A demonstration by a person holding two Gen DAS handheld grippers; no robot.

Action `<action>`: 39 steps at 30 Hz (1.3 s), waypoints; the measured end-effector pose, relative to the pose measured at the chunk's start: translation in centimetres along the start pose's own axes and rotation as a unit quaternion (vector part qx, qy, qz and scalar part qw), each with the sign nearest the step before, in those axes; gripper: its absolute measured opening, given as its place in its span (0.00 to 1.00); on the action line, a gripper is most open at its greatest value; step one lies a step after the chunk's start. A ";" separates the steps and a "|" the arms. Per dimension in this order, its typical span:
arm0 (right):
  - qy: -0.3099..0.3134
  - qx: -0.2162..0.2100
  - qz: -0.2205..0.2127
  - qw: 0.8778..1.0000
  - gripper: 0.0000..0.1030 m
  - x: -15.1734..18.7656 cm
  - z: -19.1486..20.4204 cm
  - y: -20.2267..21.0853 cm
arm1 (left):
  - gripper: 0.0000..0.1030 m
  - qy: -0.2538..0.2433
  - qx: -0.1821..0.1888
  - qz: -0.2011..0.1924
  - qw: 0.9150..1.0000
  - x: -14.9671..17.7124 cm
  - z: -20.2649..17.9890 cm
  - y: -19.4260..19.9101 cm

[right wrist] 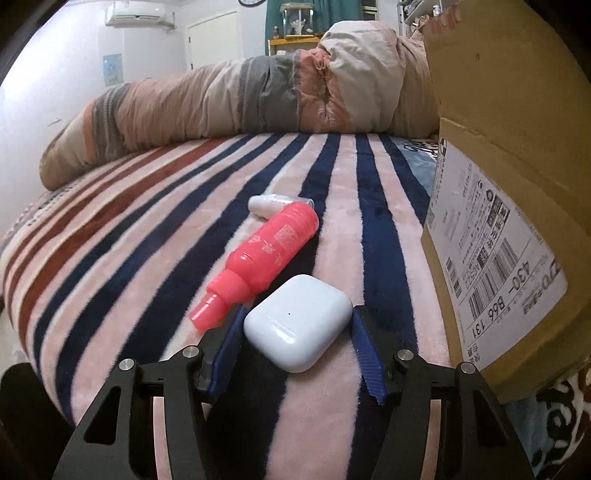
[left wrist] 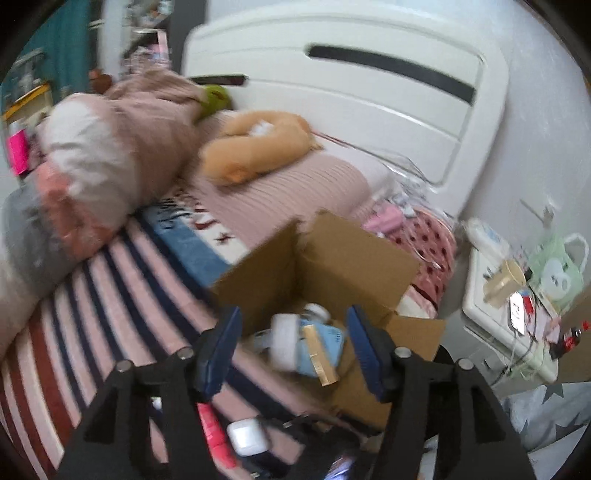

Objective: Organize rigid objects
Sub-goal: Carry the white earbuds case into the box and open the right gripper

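Several items already lie in your cardboard box (left wrist: 343,258); the earbud case (right wrist: 297,321), between your right gripper's (right wrist: 295,345) open fingers, and pink bottle (right wrist: 264,254) remain; left gripper (left wrist: 291,347) open, empty.

White headboard (left wrist: 369,96), bed in striped blanket (right wrist: 147,206), rolled quilt (right wrist: 229,96), white nightstand (left wrist: 495,317), wall air conditioner (right wrist: 139,14), closed door (right wrist: 212,38), teal curtain (right wrist: 291,9)
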State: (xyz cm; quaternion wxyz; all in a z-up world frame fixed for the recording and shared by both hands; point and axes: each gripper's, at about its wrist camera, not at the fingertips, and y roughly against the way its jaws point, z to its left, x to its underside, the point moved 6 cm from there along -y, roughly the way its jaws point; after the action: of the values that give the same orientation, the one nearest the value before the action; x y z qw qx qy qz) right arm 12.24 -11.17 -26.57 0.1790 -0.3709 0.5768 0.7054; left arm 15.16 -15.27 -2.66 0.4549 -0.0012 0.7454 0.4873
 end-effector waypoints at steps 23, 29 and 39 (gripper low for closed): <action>0.002 0.029 0.020 0.999 0.53 -14.4 -13.4 12.1 | 0.59 0.186 -0.116 0.027 0.975 18.8 12.5 -0.1; -0.043 0.047 0.059 0.996 0.68 -12.8 -16.3 9.7 | 0.59 0.183 -0.096 0.052 0.977 18.9 11.5 -5.7; -0.016 -0.020 0.005 1.000 0.73 -13.8 -12.5 12.6 | 0.28 0.181 -0.119 0.057 0.975 19.4 11.1 -12.3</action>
State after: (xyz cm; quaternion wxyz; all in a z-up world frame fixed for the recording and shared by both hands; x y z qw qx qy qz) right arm 16.70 -23.95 -8.62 0.1773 -0.3599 0.5611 0.7240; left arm 16.77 -5.07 -25.95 0.2802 -0.1008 0.7511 0.5892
